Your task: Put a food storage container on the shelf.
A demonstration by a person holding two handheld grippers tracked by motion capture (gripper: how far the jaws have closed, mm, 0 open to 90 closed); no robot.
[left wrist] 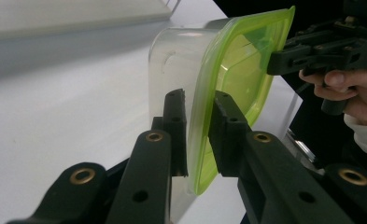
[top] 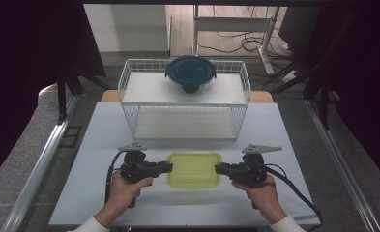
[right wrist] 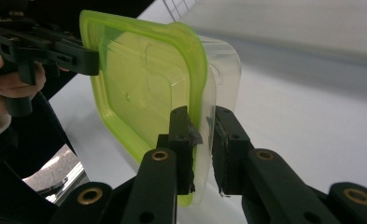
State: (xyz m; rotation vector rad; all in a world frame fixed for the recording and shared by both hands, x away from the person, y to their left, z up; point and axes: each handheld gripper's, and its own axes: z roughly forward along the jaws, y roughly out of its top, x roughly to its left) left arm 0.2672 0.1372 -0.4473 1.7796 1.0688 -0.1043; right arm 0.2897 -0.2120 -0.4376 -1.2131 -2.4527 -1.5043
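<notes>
A clear plastic container with a yellow-green lid sits at the front middle of the white table. My left gripper is at its left edge and my right gripper at its right edge, both pointing inward. In the left gripper view, the left gripper has its jaws on either side of the green lid rim, closed against it. In the right gripper view, the right gripper clamps the rim of the lid together with the clear wall. Each view shows the other gripper at the far edge.
A white wire shelf rack stands behind the container at the table's back. On its top shelf rests a round dark blue lidded bowl. Open white table lies between the rack and my grippers and to both sides.
</notes>
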